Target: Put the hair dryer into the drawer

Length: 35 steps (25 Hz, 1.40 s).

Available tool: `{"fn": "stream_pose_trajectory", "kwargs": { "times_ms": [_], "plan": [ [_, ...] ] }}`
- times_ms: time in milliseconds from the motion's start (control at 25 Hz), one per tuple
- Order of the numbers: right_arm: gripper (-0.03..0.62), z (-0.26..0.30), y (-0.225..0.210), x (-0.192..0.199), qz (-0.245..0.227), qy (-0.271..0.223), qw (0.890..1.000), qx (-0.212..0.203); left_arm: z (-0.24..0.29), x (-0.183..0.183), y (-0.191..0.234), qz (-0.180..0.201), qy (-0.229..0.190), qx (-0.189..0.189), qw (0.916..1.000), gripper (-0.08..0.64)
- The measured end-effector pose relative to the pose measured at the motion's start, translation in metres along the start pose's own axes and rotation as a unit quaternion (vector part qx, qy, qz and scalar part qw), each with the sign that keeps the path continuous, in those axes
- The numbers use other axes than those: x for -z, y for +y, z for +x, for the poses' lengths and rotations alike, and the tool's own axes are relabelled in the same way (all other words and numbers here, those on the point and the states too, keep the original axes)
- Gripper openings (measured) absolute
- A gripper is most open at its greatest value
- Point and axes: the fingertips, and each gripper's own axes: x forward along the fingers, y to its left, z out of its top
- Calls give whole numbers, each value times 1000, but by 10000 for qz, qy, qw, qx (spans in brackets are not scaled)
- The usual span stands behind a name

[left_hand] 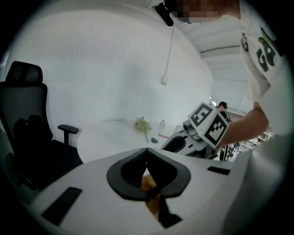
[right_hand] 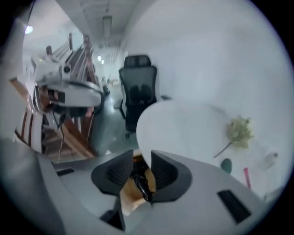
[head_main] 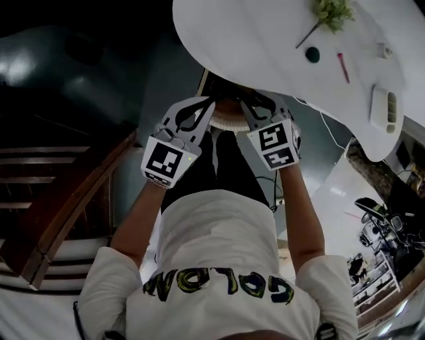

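I cannot make out the hair dryer as a whole in any view. My left gripper [head_main: 207, 103] and right gripper [head_main: 247, 103] are raised side by side just under the near edge of the white table [head_main: 265, 46], above a dark opening with a pale rim [head_main: 222, 121]. In the left gripper view the left gripper [left_hand: 147, 153] has its jaws meeting at the tips, with only brown wood showing behind them. The right gripper [right_hand: 143, 160] has its jaws a little apart. A dark glossy thing [right_hand: 142, 184] and brown wood show through the gap; whether the pads touch it I cannot tell.
On the table lie a dried flower sprig [head_main: 332, 12], a dark green oval [head_main: 313, 54], a pink pen [head_main: 343, 67] and a white device [head_main: 385, 106]. A black office chair [right_hand: 138, 89] stands beyond the table. Wooden steps [head_main: 60, 199] run along the left.
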Motion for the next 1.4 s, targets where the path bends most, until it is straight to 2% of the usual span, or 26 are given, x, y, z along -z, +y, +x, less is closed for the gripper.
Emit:
{"fn": "stream_pose_trajectory", "kwargs": {
  "times_ms": [120,320,640,880,1120,1400],
  "plan": [
    [115,-42,-8,-32,275,-614,9977,103,-17,-43,-11,-25,-370,-86,9993,12],
    [98,-111,-15,-71,563,-1364,9886,314,-47,-101,-28,-63,-879,-235,9958,12],
    [84,-209,-20,-127,779,-2530,9623,623,-86,-176,-56,-3,-1498,-308,9882,12],
    [78,-265,-12,-158,630,-3069,9475,643,-104,-223,-82,220,-1971,-215,9799,12],
    [66,-307,-8,-180,522,-3536,9305,803,-123,-251,-101,461,-2259,-137,9730,12],
    [66,-343,7,-192,498,-3756,9224,754,-150,-273,-110,407,-2432,-217,9689,12]
  ]
}}
